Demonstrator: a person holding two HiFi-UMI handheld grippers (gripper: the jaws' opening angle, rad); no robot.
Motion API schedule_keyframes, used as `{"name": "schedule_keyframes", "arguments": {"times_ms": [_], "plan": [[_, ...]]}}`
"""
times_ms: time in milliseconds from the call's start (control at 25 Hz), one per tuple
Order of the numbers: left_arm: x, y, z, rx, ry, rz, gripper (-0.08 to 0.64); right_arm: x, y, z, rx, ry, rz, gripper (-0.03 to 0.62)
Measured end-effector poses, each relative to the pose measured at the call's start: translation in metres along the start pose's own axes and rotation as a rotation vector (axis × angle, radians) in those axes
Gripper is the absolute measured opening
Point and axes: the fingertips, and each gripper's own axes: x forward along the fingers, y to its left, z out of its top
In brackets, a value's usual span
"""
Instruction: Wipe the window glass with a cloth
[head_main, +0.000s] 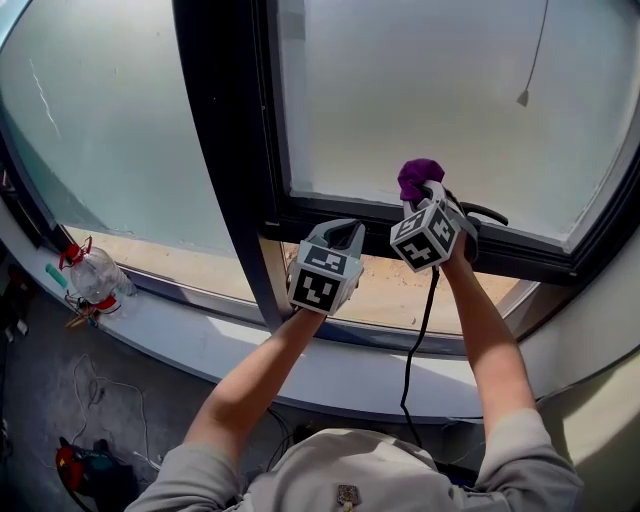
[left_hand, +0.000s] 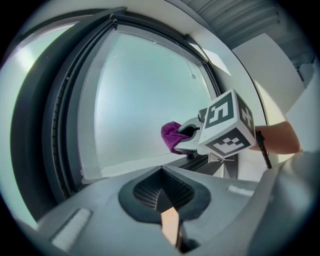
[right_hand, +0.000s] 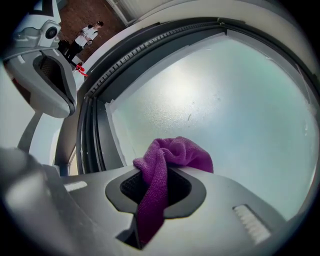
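Note:
A purple cloth (head_main: 420, 177) is bunched in my right gripper (head_main: 427, 194), which is shut on it. The cloth is at the bottom edge of the right window pane (head_main: 440, 90), just above the dark lower frame; whether it touches the glass I cannot tell. In the right gripper view the cloth (right_hand: 172, 156) hangs out between the jaws of the right gripper (right_hand: 155, 186) in front of the frosted-looking glass (right_hand: 230, 100). My left gripper (head_main: 344, 236) hovers lower left of it, near the sill, shut with nothing in it. From the left gripper view, that gripper (left_hand: 167, 200) points at the cloth (left_hand: 171, 136).
A thick dark mullion (head_main: 225, 150) separates the two panes. A black window handle (head_main: 487, 213) lies right of the cloth. A blind cord pull (head_main: 523, 97) hangs upper right. A plastic bottle with a red cap (head_main: 95, 275) stands on the sill (head_main: 190, 335). A black cable (head_main: 418, 335) trails down.

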Motion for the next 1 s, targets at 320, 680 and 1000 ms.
{"name": "schedule_keyframes", "arguments": {"times_ms": [320,680,1000], "plan": [[-0.032,0.049,-0.017,-0.009,0.017,0.055,0.000,0.020,0.050,0.062,-0.012,-0.076,0.058,0.094],[-0.076,0.114,-0.032,-0.007,0.030,0.157,0.000,0.044,0.104,0.140,-0.037,-0.161,0.128,0.094],[-0.112,0.156,-0.042,-0.009,0.042,0.231,0.000,0.064,0.137,0.180,-0.054,-0.189,0.152,0.094]]}}
